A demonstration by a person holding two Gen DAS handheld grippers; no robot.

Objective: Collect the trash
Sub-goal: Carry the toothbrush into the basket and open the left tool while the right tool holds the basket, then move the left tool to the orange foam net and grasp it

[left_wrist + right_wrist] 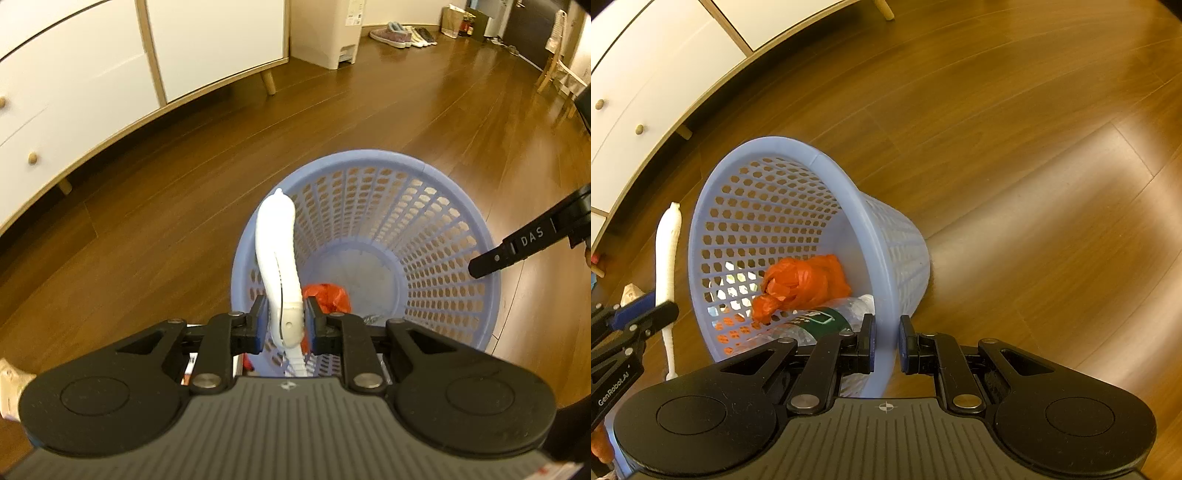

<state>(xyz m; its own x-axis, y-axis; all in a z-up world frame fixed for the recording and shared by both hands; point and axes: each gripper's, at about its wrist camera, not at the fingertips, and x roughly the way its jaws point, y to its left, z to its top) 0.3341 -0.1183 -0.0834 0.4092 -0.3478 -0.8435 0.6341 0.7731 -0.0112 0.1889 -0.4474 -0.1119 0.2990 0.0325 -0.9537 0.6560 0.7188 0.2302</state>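
While the blue basket (pixel 369 236) is tipped on the wooden floor (pixel 369 110), a long white plastic item (pixel 277 258) is held clamped in the left gripper (pixel 285 325), gripped near its lower, thicker end, with its curved upper length poised over the basket's near rim. It looks light and fairly stiff, smooth enough to slip, so the hold low on the thick part is judged sound; exactly what the item is cannot be told. On the other side, the right gripper (pixel 886 343) is closed across the basket's rim (pixel 882 350), one pad inside and one outside, and the thin, springy wall is apparently steadied that way. Already inside are seen a crumpled orange bag (pixel 801 284), soft and weightless, and a clear bottle (pixel 827 321) with a green label.
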